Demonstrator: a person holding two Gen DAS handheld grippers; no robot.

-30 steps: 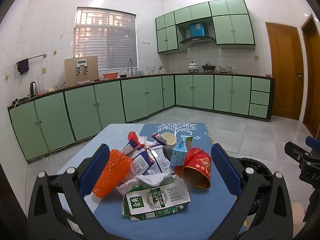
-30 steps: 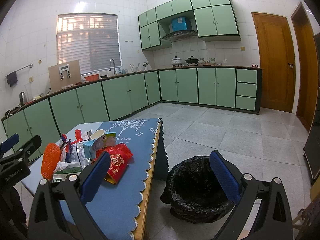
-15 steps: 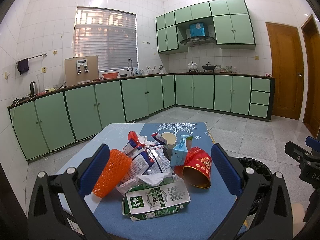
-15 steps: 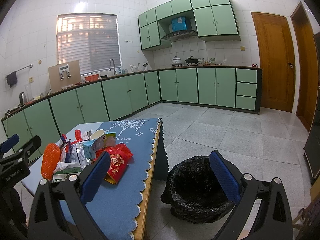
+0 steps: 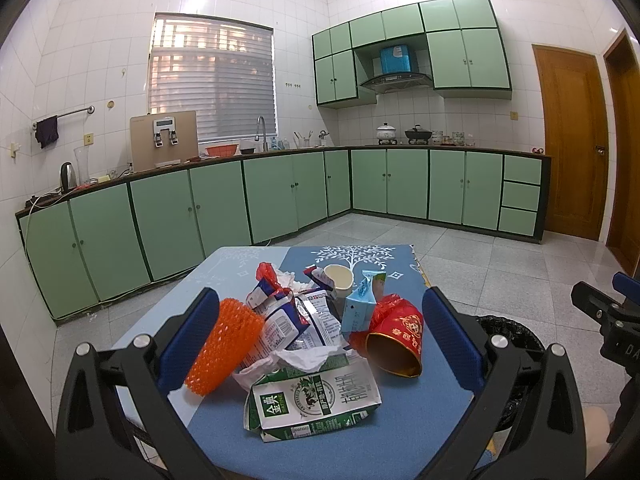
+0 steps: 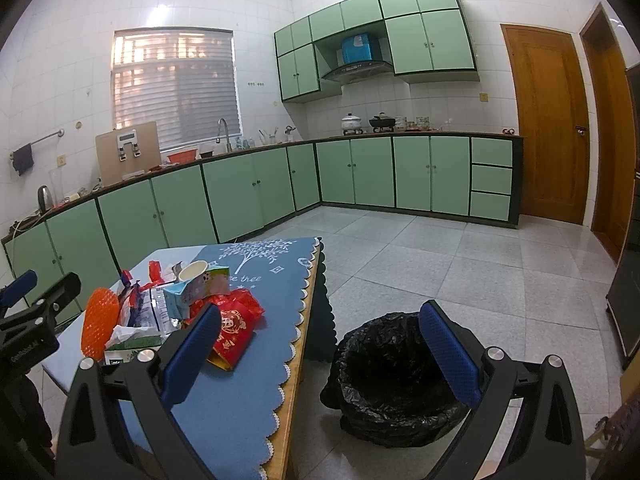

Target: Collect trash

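A heap of trash lies on the blue tablecloth (image 5: pixel 404 428): a flattened green milk carton (image 5: pixel 312 402), an orange foam net (image 5: pixel 226 346), a red paper cup (image 5: pixel 398 336) on its side, a light blue carton (image 5: pixel 362 306), snack wrappers (image 5: pixel 292 316) and a white cup (image 5: pixel 338 276). My left gripper (image 5: pixel 320 336) is open, held back from the heap with nothing between its fingers. My right gripper (image 6: pixel 320 354) is open, above the gap between the table edge and the bin with a black bag (image 6: pixel 394 376) on the floor. The red cup (image 6: pixel 232 332) lies near its left finger.
Green cabinets (image 5: pixel 280 196) run along the far walls under a counter with a sink, kettle and pots. Two wooden doors (image 6: pixel 548 124) stand at the right. Grey floor tiles (image 6: pixel 460 264) stretch beyond the table. The other gripper (image 5: pixel 604 320) shows at the right edge.
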